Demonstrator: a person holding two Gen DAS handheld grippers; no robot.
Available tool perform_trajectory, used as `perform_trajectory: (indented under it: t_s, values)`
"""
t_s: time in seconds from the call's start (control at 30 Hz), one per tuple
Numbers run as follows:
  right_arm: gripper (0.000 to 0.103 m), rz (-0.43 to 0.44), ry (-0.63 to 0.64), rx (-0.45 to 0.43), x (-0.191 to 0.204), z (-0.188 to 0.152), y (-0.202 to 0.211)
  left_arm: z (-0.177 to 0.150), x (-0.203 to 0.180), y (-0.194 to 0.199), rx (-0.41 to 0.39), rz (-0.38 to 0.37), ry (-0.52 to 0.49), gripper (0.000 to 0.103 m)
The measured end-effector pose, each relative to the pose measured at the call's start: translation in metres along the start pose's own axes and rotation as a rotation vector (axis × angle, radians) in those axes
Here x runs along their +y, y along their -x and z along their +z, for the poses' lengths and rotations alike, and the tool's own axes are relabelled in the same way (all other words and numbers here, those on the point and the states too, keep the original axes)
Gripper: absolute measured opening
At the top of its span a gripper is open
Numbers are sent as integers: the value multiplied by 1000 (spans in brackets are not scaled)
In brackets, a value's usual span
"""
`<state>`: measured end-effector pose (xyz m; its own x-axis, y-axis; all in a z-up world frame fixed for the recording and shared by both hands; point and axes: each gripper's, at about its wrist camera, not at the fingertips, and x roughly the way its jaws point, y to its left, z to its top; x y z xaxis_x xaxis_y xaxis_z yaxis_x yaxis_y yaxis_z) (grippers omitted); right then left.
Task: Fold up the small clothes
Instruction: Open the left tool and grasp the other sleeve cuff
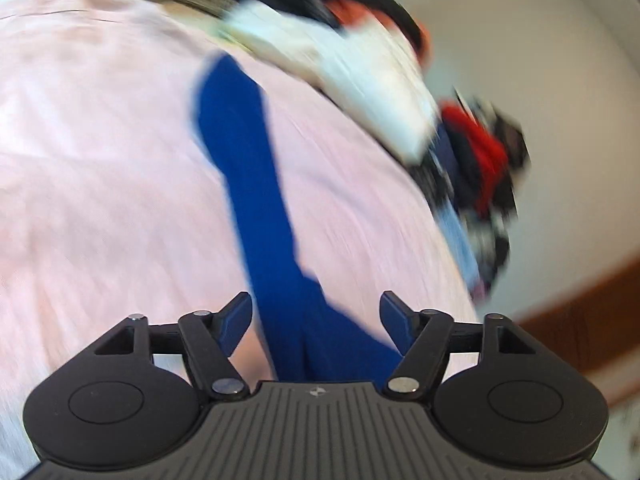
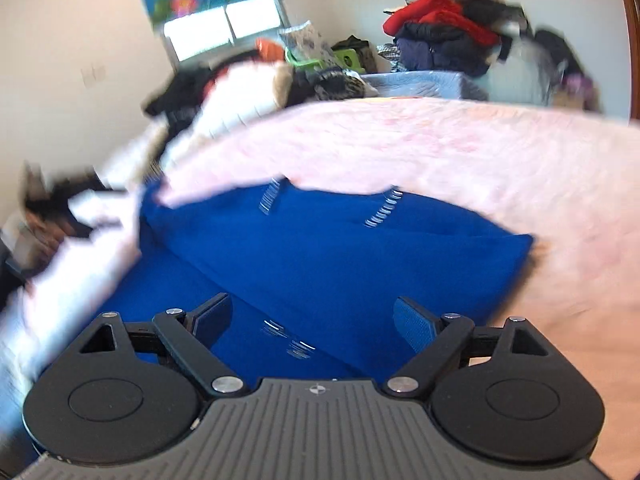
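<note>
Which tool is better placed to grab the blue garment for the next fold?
Probably right: the right tool stands open over the blue garment's broad folded body. The left tool, also open, faces only a narrow strip.

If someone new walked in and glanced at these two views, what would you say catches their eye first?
The bright blue garment stands out at once, spread on the pale pink bedcover just ahead of the open right tongs. In the left view a narrow stretch of that blue cloth runs up from between the open left tongs. Behind, a heap of clothes topped by a red jacket rises at the far side of the bed.
</note>
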<state>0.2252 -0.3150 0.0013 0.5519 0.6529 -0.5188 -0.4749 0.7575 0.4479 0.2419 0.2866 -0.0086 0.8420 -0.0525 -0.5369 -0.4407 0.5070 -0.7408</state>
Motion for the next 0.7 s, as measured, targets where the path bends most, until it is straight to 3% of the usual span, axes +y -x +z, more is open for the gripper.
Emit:
perform_trajectory:
  t_s: [0.1, 0.2, 0.27, 0.37, 0.43, 0.5, 0.57, 0.63, 0.7]
  values:
    - [89, 107, -107, 12, -3, 4, -12, 25, 11, -19, -37, 47, 52, 72]
    - [89, 119, -128, 39, 0, 1, -27, 39, -1, -38, -77, 138, -25, 72]
    - [89, 117, -121, 60, 4, -3, -32, 44, -27, -55, -118, 238, -205, 72]
    - [89, 123, -117, 87, 8, -9, -37, 33, -80, -89, -336, 559, -642, 72]
    - [89, 125, -123, 91, 9, -9, -39, 32, -97, -116, -392, 639, -840, 72]
    - [89, 124, -130, 98, 8, -9, -40, 45, -101, -146, -290, 687, -857, 72]
    - [89, 119, -133, 104, 6, -9, -40, 63, -92, -172, -170, 710, -754, 72]
    - [89, 114, -134, 114, 4, -9, -41, 75, -81, -193, -96, 748, -694, 72]
    - [89, 109, -141, 118, 2, -9, -41, 78, -71, -205, -86, 797, -701, 73]
